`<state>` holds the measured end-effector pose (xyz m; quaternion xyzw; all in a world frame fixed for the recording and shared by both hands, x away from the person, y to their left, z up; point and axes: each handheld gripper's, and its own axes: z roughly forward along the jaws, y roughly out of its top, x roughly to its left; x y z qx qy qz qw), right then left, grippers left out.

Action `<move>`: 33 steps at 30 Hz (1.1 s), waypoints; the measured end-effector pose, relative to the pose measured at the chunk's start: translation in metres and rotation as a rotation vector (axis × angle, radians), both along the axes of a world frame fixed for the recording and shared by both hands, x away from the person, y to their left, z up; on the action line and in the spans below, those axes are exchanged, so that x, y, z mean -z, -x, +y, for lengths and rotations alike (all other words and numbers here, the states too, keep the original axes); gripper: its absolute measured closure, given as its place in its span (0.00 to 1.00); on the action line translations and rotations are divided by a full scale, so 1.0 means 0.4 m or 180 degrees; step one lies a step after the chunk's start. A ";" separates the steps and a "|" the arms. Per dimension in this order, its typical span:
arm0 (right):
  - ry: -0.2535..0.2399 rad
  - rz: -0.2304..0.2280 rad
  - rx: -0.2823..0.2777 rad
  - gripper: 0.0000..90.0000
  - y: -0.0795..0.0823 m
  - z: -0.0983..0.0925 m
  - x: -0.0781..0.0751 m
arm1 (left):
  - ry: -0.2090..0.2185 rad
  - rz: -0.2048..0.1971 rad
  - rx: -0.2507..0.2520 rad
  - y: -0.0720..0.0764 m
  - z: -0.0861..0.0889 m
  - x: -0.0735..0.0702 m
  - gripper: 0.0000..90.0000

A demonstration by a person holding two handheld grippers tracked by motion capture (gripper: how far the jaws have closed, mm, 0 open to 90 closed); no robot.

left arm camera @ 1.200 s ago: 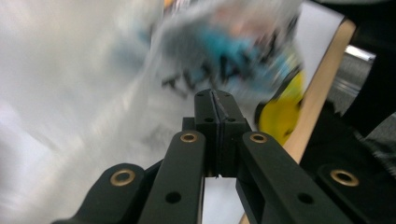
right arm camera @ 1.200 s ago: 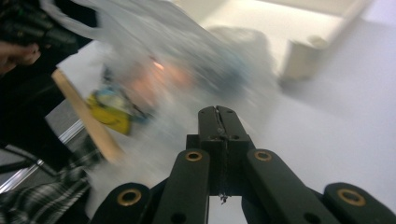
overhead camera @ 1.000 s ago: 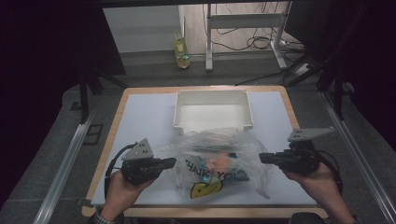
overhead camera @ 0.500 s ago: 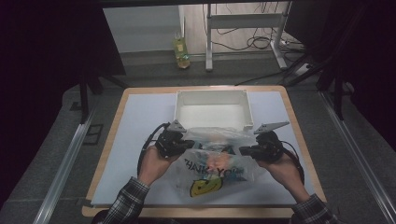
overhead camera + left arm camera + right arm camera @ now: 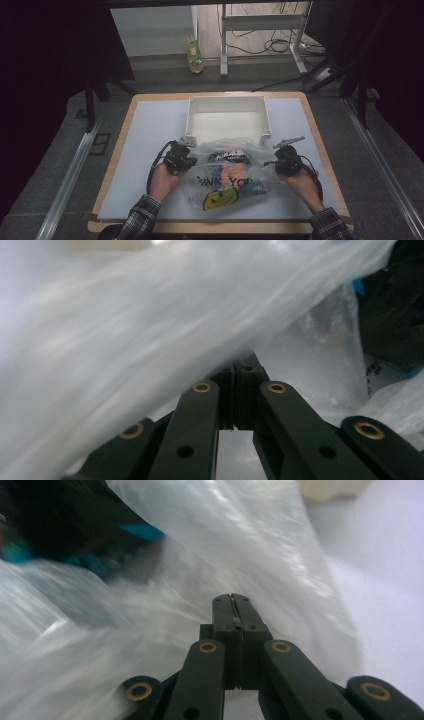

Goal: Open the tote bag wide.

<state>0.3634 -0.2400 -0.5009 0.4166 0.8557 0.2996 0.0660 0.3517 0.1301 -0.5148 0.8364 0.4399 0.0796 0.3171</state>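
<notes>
My left tongs are closed on the left edge of the clear plastic bag; in the left gripper view the film drapes over the pinched jaws. The bag lies on the worktop, between my two hands, just in front of the white tray, with snack packets and a yellow smiley print showing through. My right tongs are closed on the bag's right edge, film caught between the jaws in the right gripper view.

White bin walls off the mat behind the bag.
</notes>
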 end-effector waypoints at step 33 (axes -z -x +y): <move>-0.0329 -0.0178 -0.0397 0.99 0.042 0.024 -0.151 | 0.0259 -0.0373 0.0447 0.034 -0.041 -0.156 0.96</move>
